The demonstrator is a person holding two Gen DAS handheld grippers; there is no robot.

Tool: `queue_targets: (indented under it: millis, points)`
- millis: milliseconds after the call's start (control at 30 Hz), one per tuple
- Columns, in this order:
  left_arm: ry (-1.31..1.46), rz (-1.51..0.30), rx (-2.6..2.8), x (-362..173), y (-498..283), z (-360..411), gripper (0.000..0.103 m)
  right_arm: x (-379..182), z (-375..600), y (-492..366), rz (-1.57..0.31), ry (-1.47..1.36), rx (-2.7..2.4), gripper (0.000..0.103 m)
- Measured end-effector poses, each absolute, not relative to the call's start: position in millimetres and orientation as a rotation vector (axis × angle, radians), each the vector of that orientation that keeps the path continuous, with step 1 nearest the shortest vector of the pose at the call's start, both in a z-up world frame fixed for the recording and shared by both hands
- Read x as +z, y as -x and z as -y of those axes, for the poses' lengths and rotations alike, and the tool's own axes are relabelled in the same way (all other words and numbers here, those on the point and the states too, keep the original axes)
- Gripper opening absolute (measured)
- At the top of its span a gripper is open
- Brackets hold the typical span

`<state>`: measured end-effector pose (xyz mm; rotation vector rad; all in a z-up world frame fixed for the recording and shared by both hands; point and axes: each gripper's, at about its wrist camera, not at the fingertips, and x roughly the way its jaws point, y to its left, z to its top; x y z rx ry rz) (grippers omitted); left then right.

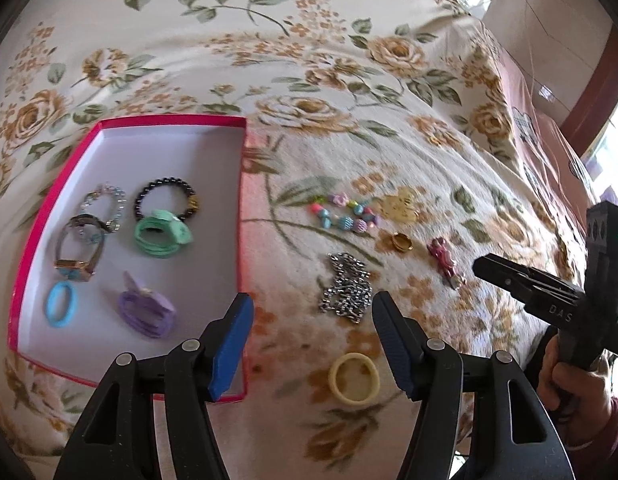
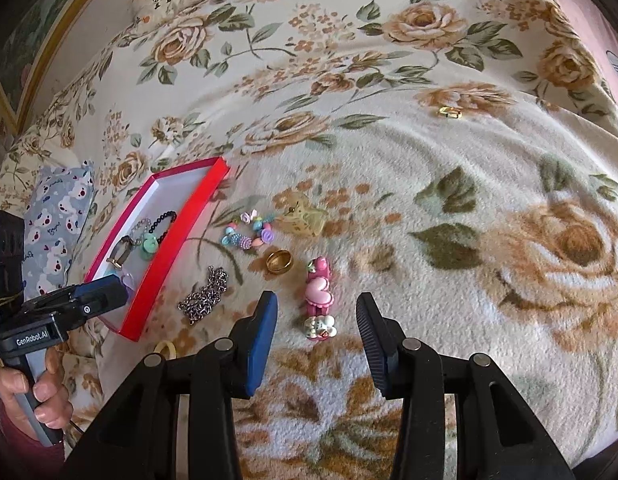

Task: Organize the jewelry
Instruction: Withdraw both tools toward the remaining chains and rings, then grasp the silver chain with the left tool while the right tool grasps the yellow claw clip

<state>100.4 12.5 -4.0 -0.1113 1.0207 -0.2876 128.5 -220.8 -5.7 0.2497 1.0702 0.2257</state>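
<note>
A red box with a white floor lies on the floral blanket and holds several bracelets and hair ties; it also shows in the right wrist view. My left gripper is open and empty, just above a silver chain and a yellow hair tie. My right gripper is open and empty, its fingers on either side of a pink heart hair clip. A gold ring, a colourful bead bracelet and a yellow clip lie between box and clip.
A small gold piece lies far off on the blanket. A blue patterned pillow sits at the left. The blanket's right edge drops off beside a pink cover.
</note>
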Motion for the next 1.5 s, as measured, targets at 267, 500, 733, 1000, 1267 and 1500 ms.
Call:
queue_targets:
  millis: [267,500,733,1000,1267,1500]
  points:
    - [0.079,-1.061,-0.324,-21.5,-116.8,9.0,0.061,-15.9,215.5,-134.8,-1.099,-0.232,0.23,0.043]
    - [0.058,-1.095,-0.348,-41.2,-133.7,26.2,0.062,-17.1,210.9,-158.1,-1.091,-0.217,0.241,0.043]
    - [0.009,-1.126,-0.373,-67.3,-149.5,45.3,0.04,-28.1,194.5,-192.9,-1.103,-0.163,0.28,0.052]
    - [0.062,-1.106,-0.41,-71.0,-160.9,32.0,0.011,-43.8,178.3,-215.4,-1.104,-0.104,0.283,0.052]
    - [0.121,-1.063,-0.439,-56.9,-156.5,18.7,0.01,-42.4,181.2,-216.7,-1.081,-0.1,0.268,0.033]
    - [0.158,-0.994,-0.45,-28.7,-140.6,2.4,0.01,-21.8,185.3,-203.9,-1.047,-0.165,0.291,0.033]
